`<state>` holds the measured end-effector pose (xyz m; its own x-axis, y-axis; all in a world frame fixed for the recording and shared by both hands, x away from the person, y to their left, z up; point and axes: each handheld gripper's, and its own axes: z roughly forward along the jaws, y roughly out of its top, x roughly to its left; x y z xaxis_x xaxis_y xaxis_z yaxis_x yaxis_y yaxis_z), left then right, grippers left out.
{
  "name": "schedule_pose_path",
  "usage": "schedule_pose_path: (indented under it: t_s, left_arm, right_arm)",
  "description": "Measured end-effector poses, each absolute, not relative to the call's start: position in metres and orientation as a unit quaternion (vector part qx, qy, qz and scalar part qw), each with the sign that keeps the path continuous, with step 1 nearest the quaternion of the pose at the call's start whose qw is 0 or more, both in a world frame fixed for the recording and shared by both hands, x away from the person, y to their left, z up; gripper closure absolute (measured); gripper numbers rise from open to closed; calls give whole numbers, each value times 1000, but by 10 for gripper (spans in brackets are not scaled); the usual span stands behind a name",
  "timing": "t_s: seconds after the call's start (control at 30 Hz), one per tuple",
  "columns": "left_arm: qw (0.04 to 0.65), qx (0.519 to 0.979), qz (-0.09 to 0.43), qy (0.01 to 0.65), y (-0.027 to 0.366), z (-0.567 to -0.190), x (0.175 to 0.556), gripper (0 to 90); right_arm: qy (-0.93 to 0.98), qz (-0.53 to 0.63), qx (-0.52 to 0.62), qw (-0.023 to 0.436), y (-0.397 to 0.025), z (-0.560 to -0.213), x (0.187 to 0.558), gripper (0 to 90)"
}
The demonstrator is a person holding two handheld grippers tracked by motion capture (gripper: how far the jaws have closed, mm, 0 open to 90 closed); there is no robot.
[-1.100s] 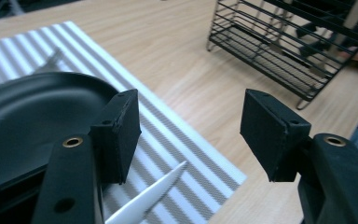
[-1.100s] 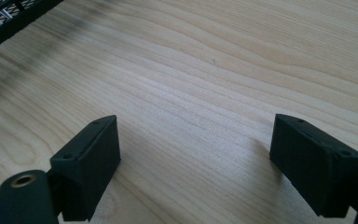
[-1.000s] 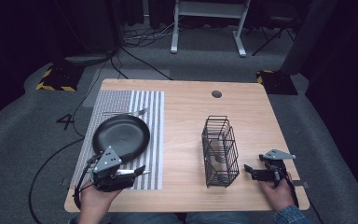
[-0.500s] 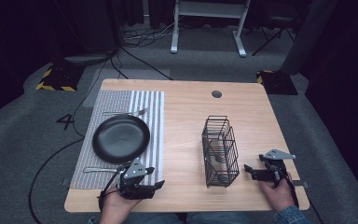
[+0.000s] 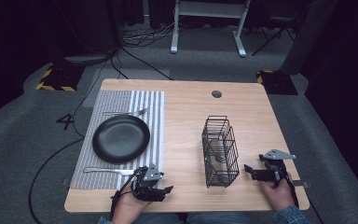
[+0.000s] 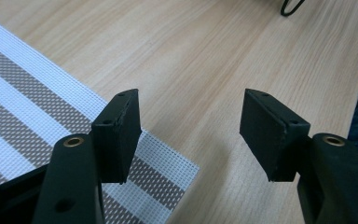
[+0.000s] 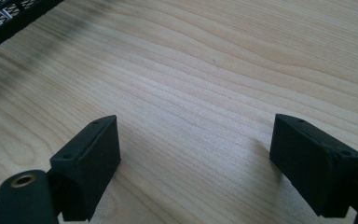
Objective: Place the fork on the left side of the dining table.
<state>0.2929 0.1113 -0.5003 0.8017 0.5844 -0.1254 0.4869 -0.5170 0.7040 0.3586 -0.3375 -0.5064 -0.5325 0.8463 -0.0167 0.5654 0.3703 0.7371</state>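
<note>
A wooden table (image 5: 186, 116) carries a striped mat (image 5: 154, 116) on its left half and a black wire basket (image 5: 220, 150) standing upright right of centre. On the mat lie a black plate (image 5: 120, 138), a fork (image 5: 123, 112) beyond it and another piece of cutlery (image 5: 105, 171) on the near side. A round hole (image 5: 216, 94) sits near the far edge.

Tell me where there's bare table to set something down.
Bare wood runs between the mat and the basket, and behind the basket up to the hole. The mat is crowded: plate, fork, a utensil near the left gripper.
</note>
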Motion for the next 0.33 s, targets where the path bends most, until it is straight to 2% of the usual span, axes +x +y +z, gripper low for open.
schedule_pose_path:
  t_s: [0.33]
  left_arm:
    - [379,873,91,294,103,-507,290,362]
  right_arm:
    - [803,349,440,201,-338,-506,359,158]
